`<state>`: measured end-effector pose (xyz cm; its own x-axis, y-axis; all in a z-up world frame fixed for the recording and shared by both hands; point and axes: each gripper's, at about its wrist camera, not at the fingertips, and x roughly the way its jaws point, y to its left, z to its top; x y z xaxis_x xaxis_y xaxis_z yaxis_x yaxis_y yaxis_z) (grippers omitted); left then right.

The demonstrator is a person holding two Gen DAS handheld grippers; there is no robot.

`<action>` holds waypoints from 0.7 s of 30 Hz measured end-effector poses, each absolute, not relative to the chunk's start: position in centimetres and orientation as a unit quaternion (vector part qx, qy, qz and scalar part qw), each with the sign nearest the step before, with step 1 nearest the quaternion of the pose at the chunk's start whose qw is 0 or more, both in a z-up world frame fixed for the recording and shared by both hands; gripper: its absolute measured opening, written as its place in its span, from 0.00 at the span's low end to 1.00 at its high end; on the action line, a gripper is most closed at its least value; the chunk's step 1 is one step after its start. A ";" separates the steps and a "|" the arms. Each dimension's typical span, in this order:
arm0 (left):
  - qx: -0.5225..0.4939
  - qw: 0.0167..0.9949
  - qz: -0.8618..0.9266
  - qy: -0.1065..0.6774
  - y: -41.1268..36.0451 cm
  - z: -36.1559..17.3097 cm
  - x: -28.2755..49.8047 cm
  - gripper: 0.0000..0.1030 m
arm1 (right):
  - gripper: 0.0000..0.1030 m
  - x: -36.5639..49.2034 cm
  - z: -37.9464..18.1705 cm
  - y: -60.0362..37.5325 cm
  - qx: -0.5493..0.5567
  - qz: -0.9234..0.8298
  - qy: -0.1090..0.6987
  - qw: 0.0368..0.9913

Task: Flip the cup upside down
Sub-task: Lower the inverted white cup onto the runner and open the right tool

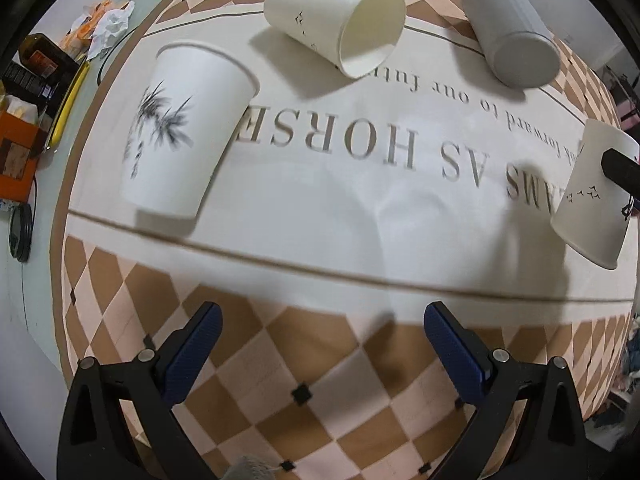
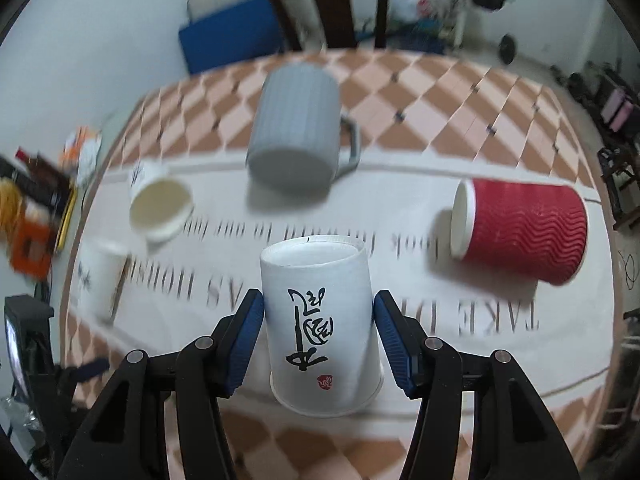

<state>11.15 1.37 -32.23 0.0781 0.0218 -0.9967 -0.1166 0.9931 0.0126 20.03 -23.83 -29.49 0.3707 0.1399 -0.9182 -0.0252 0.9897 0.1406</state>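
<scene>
My right gripper (image 2: 319, 312) is shut on a white paper cup with black calligraphy (image 2: 320, 320); its closed base points away from me and its rim sits low toward the cloth. The same cup shows at the right edge of the left wrist view (image 1: 592, 208), tilted, with a black finger (image 1: 620, 168) against it. My left gripper (image 1: 322, 328) is open and empty, low over the checkered border of the tablecloth (image 1: 320, 208). A white cup with a bamboo print (image 1: 180, 136) stands upside down at the left.
A white paper cup (image 1: 340, 24) lies on its side at the back, a grey ribbed mug (image 2: 296, 136) lies beside it, and a red ripple cup (image 2: 524, 228) lies on its side at the right. Boxes and clutter (image 1: 24, 120) sit on the floor left of the table.
</scene>
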 end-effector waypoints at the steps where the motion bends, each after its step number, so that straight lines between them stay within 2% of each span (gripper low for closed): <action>1: -0.033 0.733 0.048 0.678 1.4 -32.4 11.6 1.00 | 0.57 20.3 -30.0 -24.2 0.053 0.046 0.548 0.834; 8: -0.017 0.735 0.051 0.676 0.2 -33.1 13.9 1.00 | 0.57 17.5 -30.2 -24.7 0.048 0.047 0.486 0.871; 17: -0.003 0.742 0.050 0.669 -2.8 -33.3 12.5 1.00 | 0.59 14.4 -30.8 -24.3 0.014 0.049 0.499 0.865; 21: 0.003 0.753 0.056 0.656 -3.7 -31.5 11.5 1.00 | 0.76 13.1 -30.7 -25.0 0.020 0.035 0.510 0.859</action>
